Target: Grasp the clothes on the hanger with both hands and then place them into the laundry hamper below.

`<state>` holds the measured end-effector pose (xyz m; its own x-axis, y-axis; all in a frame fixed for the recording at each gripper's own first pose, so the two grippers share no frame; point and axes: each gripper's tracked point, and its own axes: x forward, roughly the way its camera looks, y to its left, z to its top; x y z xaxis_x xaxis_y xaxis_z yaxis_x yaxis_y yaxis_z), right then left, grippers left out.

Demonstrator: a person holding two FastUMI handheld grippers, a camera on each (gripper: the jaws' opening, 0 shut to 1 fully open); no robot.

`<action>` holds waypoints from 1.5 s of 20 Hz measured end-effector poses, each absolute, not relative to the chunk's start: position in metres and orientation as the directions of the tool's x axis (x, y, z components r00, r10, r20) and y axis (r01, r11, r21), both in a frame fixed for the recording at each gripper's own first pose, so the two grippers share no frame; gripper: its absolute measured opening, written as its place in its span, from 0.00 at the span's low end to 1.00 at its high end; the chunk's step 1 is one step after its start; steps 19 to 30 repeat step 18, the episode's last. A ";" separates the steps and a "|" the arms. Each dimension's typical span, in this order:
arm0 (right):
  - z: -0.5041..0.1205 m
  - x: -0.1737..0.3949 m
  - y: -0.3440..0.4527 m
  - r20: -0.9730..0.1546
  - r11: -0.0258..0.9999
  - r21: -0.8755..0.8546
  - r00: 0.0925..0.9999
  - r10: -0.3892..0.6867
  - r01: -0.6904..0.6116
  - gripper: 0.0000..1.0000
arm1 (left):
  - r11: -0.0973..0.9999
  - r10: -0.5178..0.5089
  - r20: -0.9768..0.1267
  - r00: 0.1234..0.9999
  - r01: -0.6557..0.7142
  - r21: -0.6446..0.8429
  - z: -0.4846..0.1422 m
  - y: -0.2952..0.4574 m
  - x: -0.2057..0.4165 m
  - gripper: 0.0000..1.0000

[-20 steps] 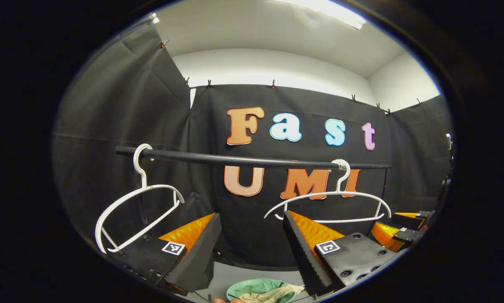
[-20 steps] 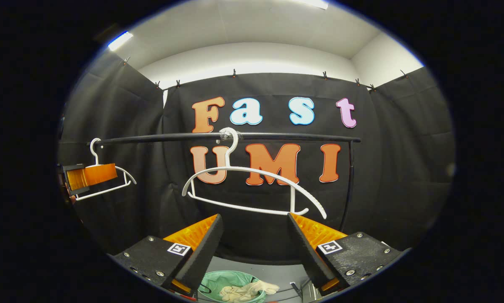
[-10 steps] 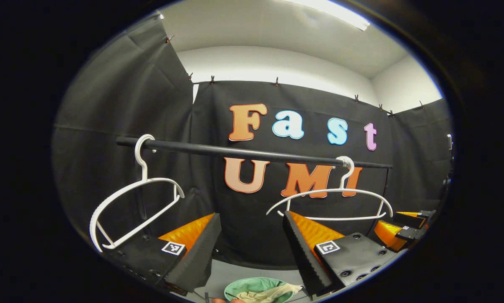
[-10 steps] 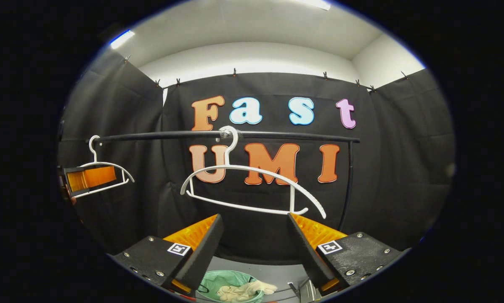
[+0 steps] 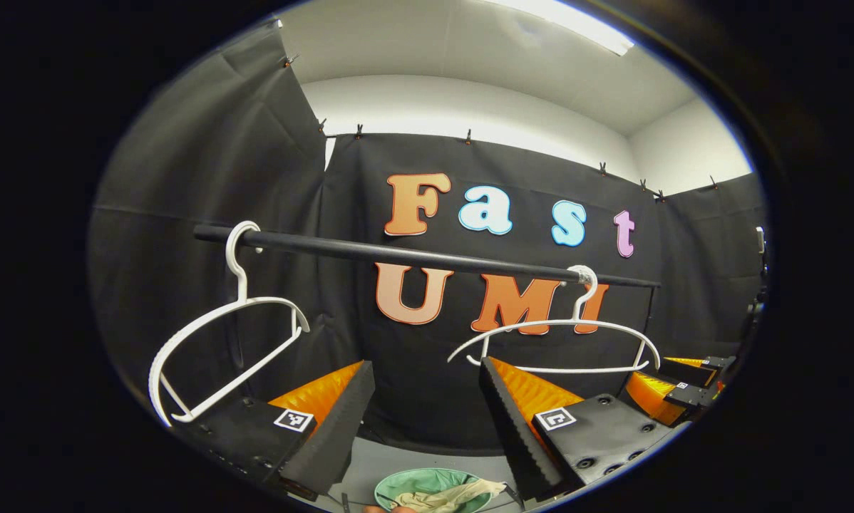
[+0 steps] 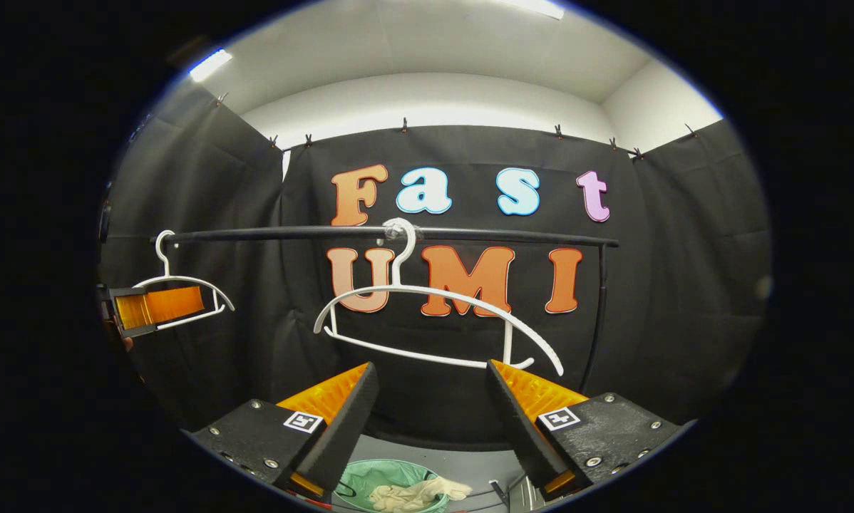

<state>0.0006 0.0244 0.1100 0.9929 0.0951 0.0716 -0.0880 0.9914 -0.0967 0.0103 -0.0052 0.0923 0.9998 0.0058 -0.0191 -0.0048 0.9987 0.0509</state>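
Two bare white hangers hang on the black rail (image 5: pixel 413 253): one at its left end (image 5: pixel 220 342), one toward the right (image 5: pixel 555 338). In the right gripper view the rail (image 6: pixel 484 234) carries the nearer hanger (image 6: pixel 434 320) and the far one (image 6: pixel 184 285). A pale cream garment (image 5: pixel 448 496) lies in the green laundry hamper (image 5: pixel 398 488) on the floor below; the same garment (image 6: pixel 413 493) and hamper (image 6: pixel 370 474) show between the right fingers. My left gripper (image 5: pixel 425 420) is open and holds nothing. My right gripper (image 6: pixel 433 420) is open and holds nothing. The right gripper (image 5: pixel 673 388) also shows at the left gripper view's right edge.
Black cloth walls close the booth on three sides. A vertical post (image 6: pixel 599 306) holds the rail's right end. The grey floor (image 6: pixel 470 463) lies around the hamper. The left gripper (image 6: pixel 152 306) shows far off beside the far hanger.
Both views have shifted slightly; the left hanger has swung a little. Both grippers stay open and the garment stays in the hamper.
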 end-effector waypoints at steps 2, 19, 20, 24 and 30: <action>0.107 0.002 0.025 0.064 0.991 -0.091 0.993 0.100 -0.094 0.94 | 0.999 0.008 -0.022 1.000 -0.007 0.044 0.090 -0.004 0.010 1.00; 0.099 -0.006 -0.004 0.053 0.998 -0.062 0.998 0.026 -0.023 0.94 | 0.998 -0.060 -0.044 0.997 0.060 -0.007 0.079 -0.025 0.011 0.97; 0.099 -0.006 -0.004 0.053 0.998 -0.062 0.998 0.026 -0.023 0.94 | 0.998 -0.060 -0.044 0.997 0.060 -0.007 0.079 -0.025 0.011 0.97; 0.099 -0.006 -0.004 0.053 0.998 -0.062 0.998 0.026 -0.023 0.94 | 0.998 -0.060 -0.044 0.997 0.060 -0.007 0.079 -0.025 0.011 0.97; 0.099 -0.006 -0.004 0.053 0.998 -0.062 0.998 0.026 -0.023 0.94 | 0.998 -0.060 -0.044 0.997 0.060 -0.007 0.079 -0.025 0.011 0.97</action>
